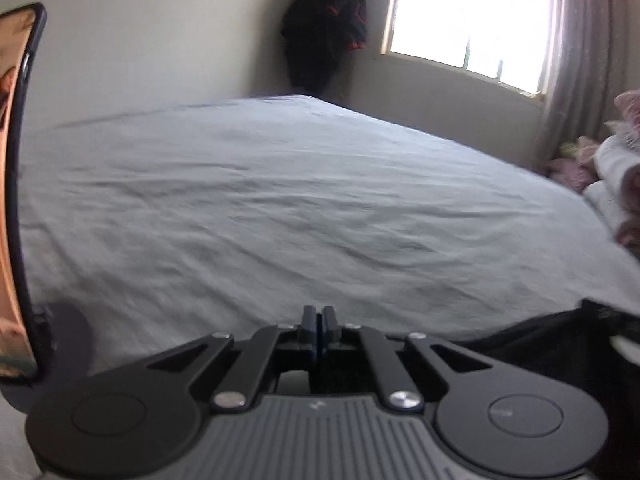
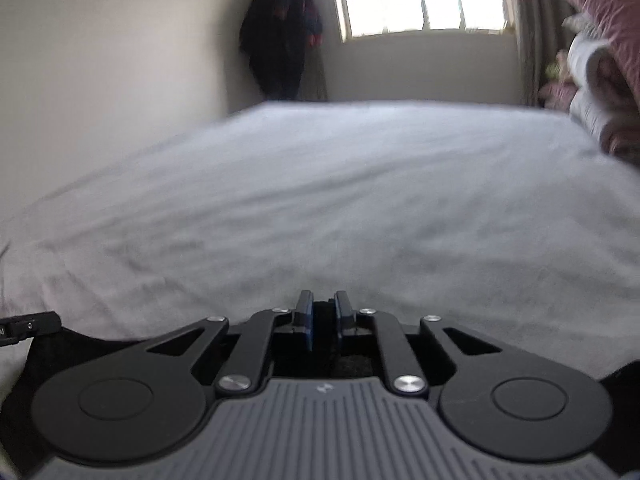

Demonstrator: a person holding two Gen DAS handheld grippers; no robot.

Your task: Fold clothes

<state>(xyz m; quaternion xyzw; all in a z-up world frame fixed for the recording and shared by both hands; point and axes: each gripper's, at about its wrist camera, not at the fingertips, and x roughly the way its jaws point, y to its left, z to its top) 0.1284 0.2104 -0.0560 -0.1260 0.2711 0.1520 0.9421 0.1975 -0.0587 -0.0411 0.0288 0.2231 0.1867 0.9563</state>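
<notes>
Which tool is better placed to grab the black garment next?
Right, probably: the black garment spreads under the right tool on both sides; the left tool is shut, garment only off to its right.

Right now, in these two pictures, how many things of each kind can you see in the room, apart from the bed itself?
Grippers: 2, the left gripper and the right gripper
Windows: 1, the window
Curtains: 1, the curtain
Dark hanging garments in the corner: 1, the dark garment
Piles of pink and white bedding: 1, the pile; its pieces cannot be counted
Total: 6
</notes>
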